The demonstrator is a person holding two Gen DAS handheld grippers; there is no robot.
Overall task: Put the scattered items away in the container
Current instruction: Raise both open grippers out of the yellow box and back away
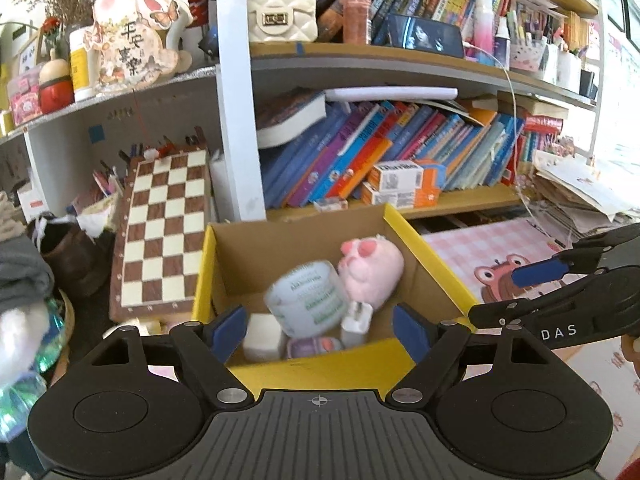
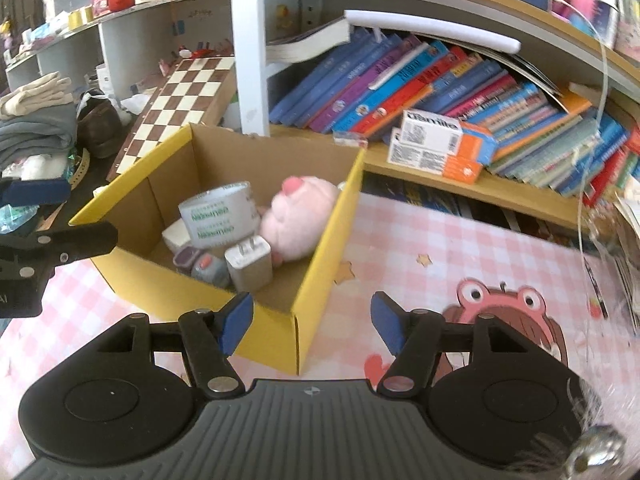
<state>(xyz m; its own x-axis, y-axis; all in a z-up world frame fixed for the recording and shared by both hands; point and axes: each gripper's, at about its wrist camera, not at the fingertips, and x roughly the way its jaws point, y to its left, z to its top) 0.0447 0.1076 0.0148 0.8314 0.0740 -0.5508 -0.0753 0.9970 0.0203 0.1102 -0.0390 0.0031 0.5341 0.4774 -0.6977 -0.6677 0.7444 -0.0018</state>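
Note:
A yellow cardboard box stands on the pink checked mat. In it lie a pink plush pig, a roll of tape, a white charger plug, a small purple-grey item and a white block. My left gripper is open and empty above the box's near wall. My right gripper is open and empty over the box's near right corner. The right gripper also shows at the right of the left wrist view.
A chessboard leans against the shelf left of the box. Bookshelves with books stand behind. Folded clothes lie at the left. A pink frog picture is on the mat at the right.

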